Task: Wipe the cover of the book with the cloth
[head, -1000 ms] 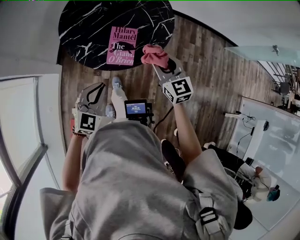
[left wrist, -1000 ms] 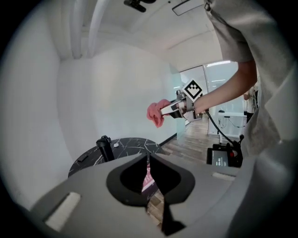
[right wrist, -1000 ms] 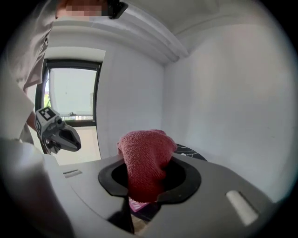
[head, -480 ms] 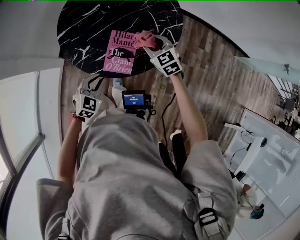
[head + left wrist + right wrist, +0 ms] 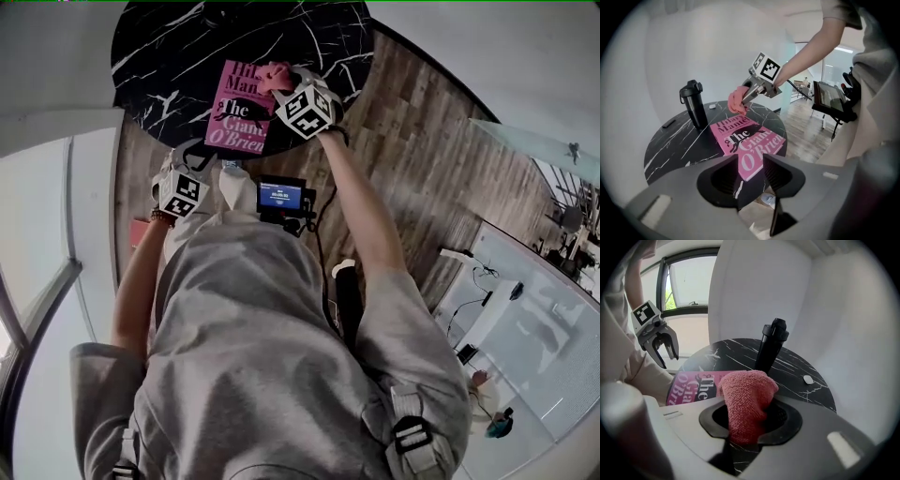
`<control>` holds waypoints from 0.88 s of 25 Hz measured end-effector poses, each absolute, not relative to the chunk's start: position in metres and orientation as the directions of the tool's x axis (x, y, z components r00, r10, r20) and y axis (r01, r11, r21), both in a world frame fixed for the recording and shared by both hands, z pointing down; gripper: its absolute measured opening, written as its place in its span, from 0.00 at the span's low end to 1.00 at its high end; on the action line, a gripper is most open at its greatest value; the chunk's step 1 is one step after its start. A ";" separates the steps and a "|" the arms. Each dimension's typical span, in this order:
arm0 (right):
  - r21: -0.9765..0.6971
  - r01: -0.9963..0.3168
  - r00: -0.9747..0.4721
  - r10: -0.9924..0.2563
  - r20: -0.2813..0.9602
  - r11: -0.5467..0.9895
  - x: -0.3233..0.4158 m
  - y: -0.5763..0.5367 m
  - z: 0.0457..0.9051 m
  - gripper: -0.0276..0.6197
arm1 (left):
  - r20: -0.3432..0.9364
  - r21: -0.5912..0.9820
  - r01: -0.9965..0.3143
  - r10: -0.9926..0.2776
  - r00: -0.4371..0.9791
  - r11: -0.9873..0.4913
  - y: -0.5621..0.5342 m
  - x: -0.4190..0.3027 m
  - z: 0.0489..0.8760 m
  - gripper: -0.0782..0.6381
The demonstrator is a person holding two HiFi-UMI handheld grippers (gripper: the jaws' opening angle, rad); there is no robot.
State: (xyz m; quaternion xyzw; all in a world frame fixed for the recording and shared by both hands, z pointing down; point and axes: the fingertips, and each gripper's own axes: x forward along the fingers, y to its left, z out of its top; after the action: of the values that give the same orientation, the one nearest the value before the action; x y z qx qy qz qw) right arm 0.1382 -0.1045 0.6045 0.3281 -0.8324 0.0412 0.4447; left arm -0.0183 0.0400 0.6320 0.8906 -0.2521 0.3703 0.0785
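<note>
A pink book (image 5: pixel 236 111) lies face up on the near side of a round black marble table (image 5: pixel 169 52). Over the book's top right corner, my right gripper (image 5: pixel 281 84) is shut on a bunched pink cloth (image 5: pixel 274 75). In the right gripper view the cloth (image 5: pixel 747 399) fills the jaws above the book (image 5: pixel 691 387). My left gripper (image 5: pixel 190 155) hangs off the table's near edge, left of the book and apart from it. Its jaws are opening with nothing between them (image 5: pixel 751 161). The left gripper view shows the book (image 5: pixel 747 143), the cloth (image 5: pixel 737 99) and the right gripper (image 5: pixel 749 96).
A tall black bottle (image 5: pixel 695 103) stands on the table behind the book. A small white object (image 5: pixel 807 379) and a small dark one (image 5: pixel 669 123) lie near the table's far rim. Wooden floor surrounds the table, and my legs and a chest-mounted device (image 5: pixel 281 197) are below.
My right gripper carried the cloth left from the table edge beside the book onto the book's top right corner. My left gripper rose toward the table's near edge.
</note>
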 end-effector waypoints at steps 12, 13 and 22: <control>0.182 -0.515 -0.300 -0.375 0.877 0.838 0.152 -0.113 0.649 0.25 | 0.769 0.012 -0.460 -0.286 0.572 -0.888 0.033 -0.009 0.663 0.41; 0.163 -0.523 -0.304 -0.362 0.881 0.837 0.151 -0.112 0.652 0.25 | 0.779 0.025 -0.453 -0.267 0.567 -0.891 0.034 -0.009 0.667 0.41; 0.138 -0.459 -0.314 -0.306 0.899 0.878 0.148 -0.106 0.667 0.24 | 0.801 0.051 -0.455 -0.236 0.550 -0.889 0.030 -0.009 0.683 0.45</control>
State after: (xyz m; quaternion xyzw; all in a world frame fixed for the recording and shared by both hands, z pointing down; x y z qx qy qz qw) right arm 0.1478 -0.1064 0.6665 0.2367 -0.8074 0.0716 0.5357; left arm -0.0090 0.0305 0.6832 0.8710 -0.1983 0.4310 0.1275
